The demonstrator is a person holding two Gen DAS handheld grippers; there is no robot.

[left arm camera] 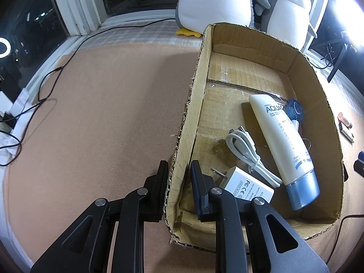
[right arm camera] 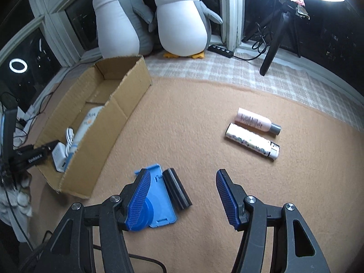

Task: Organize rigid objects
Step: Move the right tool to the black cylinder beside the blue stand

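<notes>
At the near left wall of the cardboard box, the left gripper is seen pinched on the cardboard, one finger outside and one inside. Just inside that wall, by the inner finger, a white charger plug is laid flat, with a coiled white cable beside it. Further toward the box's right wall, a white sunscreen tube with a blue cap is laid diagonally, and a small blue round item, too unclear to name, is tucked behind its upper end. To the right of the box, on the tan mat, the right gripper is held spread, with nothing between its fingers. A blue plastic case is partly covered by its left finger, and a black cylinder is set touching the case's right edge. Well apart from the box, a patterned white tube and a pink bottle are laid side by side. Beyond the box, two plush penguins are propped at the window.
</notes>
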